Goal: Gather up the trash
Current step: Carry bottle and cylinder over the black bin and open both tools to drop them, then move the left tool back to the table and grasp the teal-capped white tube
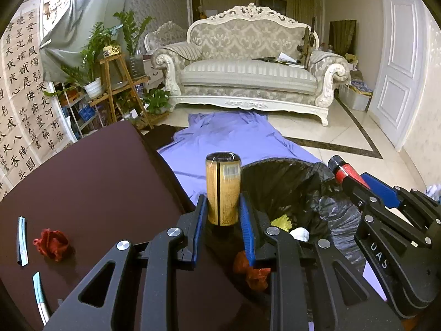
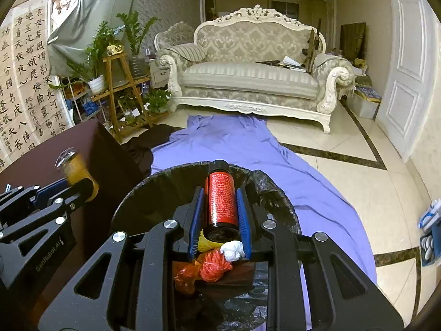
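Black plastic lines the trash bin [image 2: 132, 201], which stands on the floor against the side of the dark brown table [image 1: 91, 176] and partly on a purple sheet [image 2: 248, 149] spread toward the white sofa [image 2: 248, 82].

The left claw [image 1: 222, 207] pinches a yellow-brown bottle [image 1: 222, 190] between its blue fingers [image 1: 199, 215]. The bottle points away from the camera, at the table's edge and just beside the bin's rim. In the right wrist view the same bottle looks blurred and sits left of the bin, over the table's corner.

The right claw [image 2: 220, 209] pinches a red bottle with a black cap [image 2: 221, 195], gripped along its sides. It hangs over the bin's open mouth, cap toward the far rim.

Inside the bin lie a crumpled white tissue [image 2: 233, 249], a red mesh bundle [image 2: 213, 267], an orange wrapper [image 2: 184, 274] and something yellow [image 2: 205, 244], all bunched together below the red bottle.

On the table, well left of the left claw, rest a crumpled red wad [image 1: 52, 244], a dark strip with a pale edge [image 1: 21, 241] just left of it, and a thin white and teal stick [image 1: 41, 298] nearer the camera.
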A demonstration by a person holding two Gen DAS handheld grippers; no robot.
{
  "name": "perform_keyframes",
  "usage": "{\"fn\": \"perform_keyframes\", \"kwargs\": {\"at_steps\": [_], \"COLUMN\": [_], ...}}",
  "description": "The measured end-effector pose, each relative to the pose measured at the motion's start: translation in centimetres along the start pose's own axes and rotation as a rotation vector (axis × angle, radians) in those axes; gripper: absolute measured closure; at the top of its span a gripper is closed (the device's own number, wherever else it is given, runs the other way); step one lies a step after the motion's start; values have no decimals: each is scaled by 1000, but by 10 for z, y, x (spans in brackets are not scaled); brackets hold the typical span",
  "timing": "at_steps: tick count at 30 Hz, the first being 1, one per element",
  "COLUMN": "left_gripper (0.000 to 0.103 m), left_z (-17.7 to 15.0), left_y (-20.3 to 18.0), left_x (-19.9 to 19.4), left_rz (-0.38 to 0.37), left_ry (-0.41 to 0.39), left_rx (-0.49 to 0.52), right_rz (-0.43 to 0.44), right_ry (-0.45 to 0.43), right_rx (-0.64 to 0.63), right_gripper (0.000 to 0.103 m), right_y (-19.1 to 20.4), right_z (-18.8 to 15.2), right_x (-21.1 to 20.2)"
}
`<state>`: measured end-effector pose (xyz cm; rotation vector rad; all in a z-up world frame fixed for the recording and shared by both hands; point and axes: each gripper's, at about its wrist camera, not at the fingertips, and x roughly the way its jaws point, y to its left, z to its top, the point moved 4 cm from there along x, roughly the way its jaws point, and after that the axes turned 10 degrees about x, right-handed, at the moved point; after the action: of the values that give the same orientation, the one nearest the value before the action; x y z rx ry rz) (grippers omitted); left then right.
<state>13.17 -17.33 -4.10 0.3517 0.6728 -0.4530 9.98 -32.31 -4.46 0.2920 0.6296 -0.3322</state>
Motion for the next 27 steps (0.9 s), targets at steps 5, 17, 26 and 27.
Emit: {"fn": "perform_keyframes", "kwargs": {"at_steps": [5,17,26,27], "left_gripper": [43,32,32,32], "left_z": [4,-4,-34,-38], "left_y": [-1,12,55,60], "left_x": [-2,-22,-54,-57], "left_rz": [2,31,115,125], "left_ry": [-10,-7,26,31], "left_rx": [-8,-39,-101,-109], "right_rz": [-10,2,76,84], "right_ry": [4,7,35,38], "right_rx": [9,-4,-52,-59], "right_gripper": [78,70,69,69], "right_y": [-5,6,45,50], "right_z": [1,-3,-17,-19], "right_x": [1,-12,-28,-30]}}
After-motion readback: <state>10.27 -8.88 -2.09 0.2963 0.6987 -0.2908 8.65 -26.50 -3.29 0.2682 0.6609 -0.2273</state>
